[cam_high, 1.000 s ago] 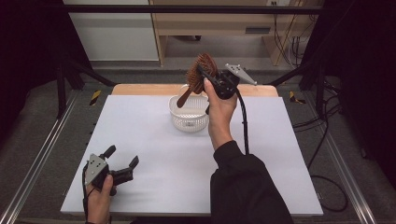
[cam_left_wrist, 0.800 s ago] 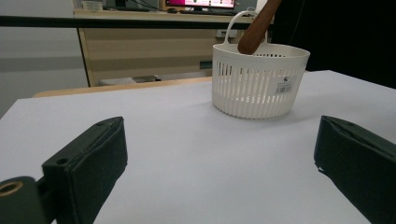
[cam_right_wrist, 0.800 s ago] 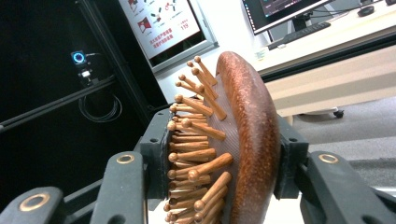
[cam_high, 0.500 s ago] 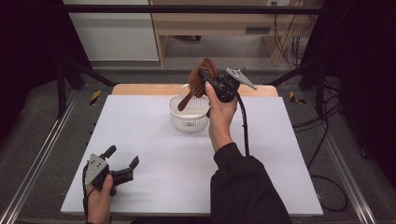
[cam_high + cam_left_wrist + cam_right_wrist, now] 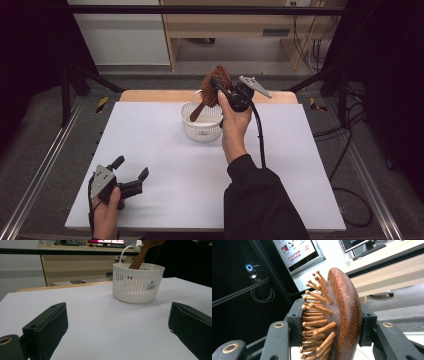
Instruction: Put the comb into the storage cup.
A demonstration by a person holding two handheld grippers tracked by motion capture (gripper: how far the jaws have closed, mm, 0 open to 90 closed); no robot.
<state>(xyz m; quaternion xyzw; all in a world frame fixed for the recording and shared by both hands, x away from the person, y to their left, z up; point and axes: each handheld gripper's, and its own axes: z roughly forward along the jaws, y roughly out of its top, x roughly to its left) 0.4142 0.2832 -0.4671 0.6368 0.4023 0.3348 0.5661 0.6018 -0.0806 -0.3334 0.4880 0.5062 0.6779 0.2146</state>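
A wide white bench [image 5: 165, 165] fills the middle of the high view, bare except near its far edge, where a small white slatted basket [image 5: 201, 121] with a hoop handle stands upright. Above the basket the person's right hand raises the right gripper [image 5: 220, 92], whose jaws are clamped on the bristled head of a dark wooden hairbrush [image 5: 214, 90]; the brush hangs tilted, its handle pointing down into the basket's open top, which suits lowering it in or drawing it out handle first. Gripping the broad head rather than the thin handle probably gives the jaws a steadier hold. At the near left corner the left gripper [image 5: 130, 172] rests low over the bench in the person's left hand, jaws spread wide and holding nothing, well apart from the basket, apparently waiting out of the way. The right gripper view adds what the high view cannot: one jaw presses the rounded wooden back of the brush, the other the pin side, with ball-tipped wooden pins fanning out. The left gripper view, from bench level, shows the handle inside the basket; whether it touches the bottom is hard to tell through the slats.
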